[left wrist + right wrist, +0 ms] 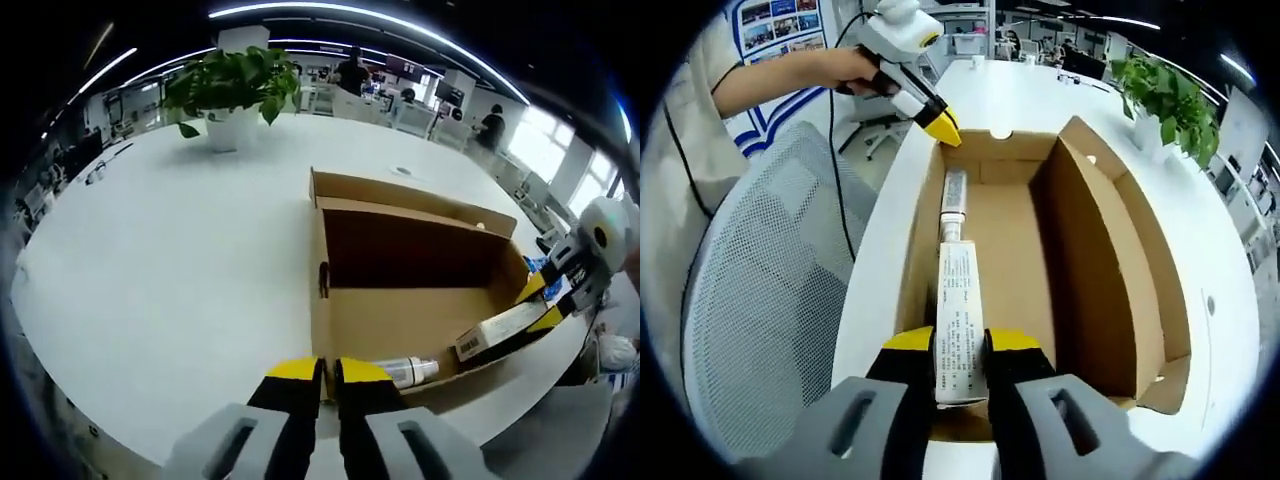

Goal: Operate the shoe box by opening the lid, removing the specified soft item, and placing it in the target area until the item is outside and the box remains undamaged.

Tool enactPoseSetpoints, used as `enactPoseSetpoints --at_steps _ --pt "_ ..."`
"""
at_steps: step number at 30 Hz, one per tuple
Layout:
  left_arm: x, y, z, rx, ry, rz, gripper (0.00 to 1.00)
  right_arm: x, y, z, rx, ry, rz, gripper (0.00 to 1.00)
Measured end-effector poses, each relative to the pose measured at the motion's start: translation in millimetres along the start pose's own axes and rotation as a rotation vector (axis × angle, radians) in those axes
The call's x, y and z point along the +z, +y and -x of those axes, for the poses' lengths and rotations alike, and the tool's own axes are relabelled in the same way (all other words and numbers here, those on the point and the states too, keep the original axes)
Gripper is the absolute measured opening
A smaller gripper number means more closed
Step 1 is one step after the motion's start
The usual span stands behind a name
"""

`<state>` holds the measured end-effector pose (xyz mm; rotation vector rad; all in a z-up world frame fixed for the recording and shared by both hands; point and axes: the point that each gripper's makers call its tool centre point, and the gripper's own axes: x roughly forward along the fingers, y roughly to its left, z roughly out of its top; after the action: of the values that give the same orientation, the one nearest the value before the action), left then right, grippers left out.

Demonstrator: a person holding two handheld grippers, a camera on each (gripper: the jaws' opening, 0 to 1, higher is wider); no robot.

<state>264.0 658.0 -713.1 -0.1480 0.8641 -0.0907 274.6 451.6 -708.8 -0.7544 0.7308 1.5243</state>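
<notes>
An open brown cardboard shoe box (400, 320) lies on the white table (180, 260), its lid (400, 195) standing up along the far side. My left gripper (330, 372) is shut on the rim of the box's near end wall. Inside lies a white soft tube (497, 332), its capped end (408, 372) pointing toward the left gripper. In the right gripper view the tube (960, 290) runs along the floor of the box (1015, 250), and my right gripper (960, 345) is shut on its flat printed end. The left gripper (943, 128) holds the far end wall there.
A potted plant (235, 85) stands at the far side of the table. A grey mesh office chair (760, 300) sits close to the table edge beside the box. A person's arm (780, 75) holds the left gripper. Desks and people fill the background.
</notes>
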Motion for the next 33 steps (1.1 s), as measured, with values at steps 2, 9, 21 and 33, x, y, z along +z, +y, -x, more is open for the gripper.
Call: enactPoseSetpoints --at_steps 2,9,21,33 --pt "0.0 -0.1 0.0 0.0 0.001 -0.001 0.05 4.3 -1.2 4.9 -0.008 -0.01 0.001 0.16" --pt "0.0 0.3 -0.2 0.002 0.004 -0.005 0.05 16.7 -5.0 19.4 -0.036 -0.04 0.017 0.16" --pt "-0.5 -0.1 -0.1 0.004 0.007 -0.006 0.05 30.1 -9.4 45.0 -0.061 -0.072 0.042 0.16" --pt "-0.5 -0.2 0.1 0.002 0.009 -0.007 0.05 46.9 -16.9 77.9 -0.095 -0.117 0.073 0.16"
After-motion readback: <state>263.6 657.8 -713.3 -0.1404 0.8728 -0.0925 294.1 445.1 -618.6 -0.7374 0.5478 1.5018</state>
